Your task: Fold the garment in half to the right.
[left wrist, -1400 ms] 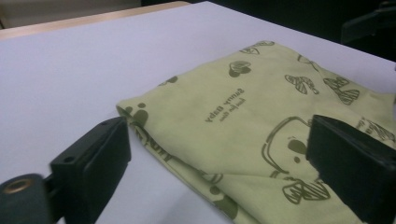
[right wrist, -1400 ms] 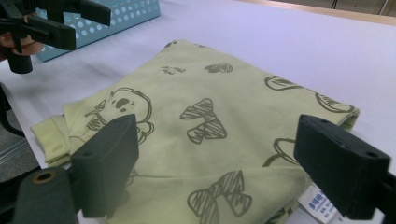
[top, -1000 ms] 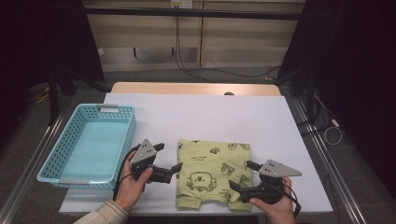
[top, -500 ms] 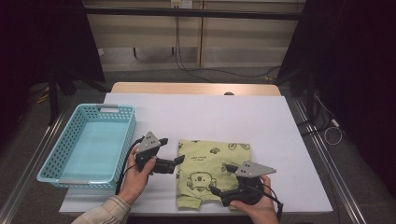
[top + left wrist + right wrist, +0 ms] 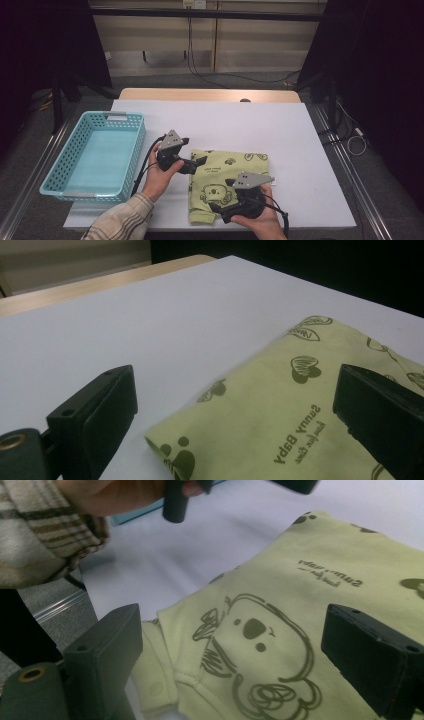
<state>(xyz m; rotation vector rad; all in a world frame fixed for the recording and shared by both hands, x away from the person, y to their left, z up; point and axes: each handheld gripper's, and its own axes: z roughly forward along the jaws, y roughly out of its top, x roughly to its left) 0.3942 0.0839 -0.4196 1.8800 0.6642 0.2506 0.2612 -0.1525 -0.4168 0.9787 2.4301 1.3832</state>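
Behind the white table (image 5: 280, 125), a beige panelled wall (image 5: 240, 45) stands with cables (image 5: 200, 70) trailing onto the grey floor (image 5: 210, 82); darkness flanks it.

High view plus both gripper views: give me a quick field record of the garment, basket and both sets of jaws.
garment: folded light-green baby garment with dark animal prints, flat on the white table
basket: light-blue plastic basket, left of the garment, nothing in it
left gripper: jaws open, straddling the garment's left edge, not clamped
right gripper: jaws open over the garment's near edge, by the bear print
contact: pads not pressing on the cloth
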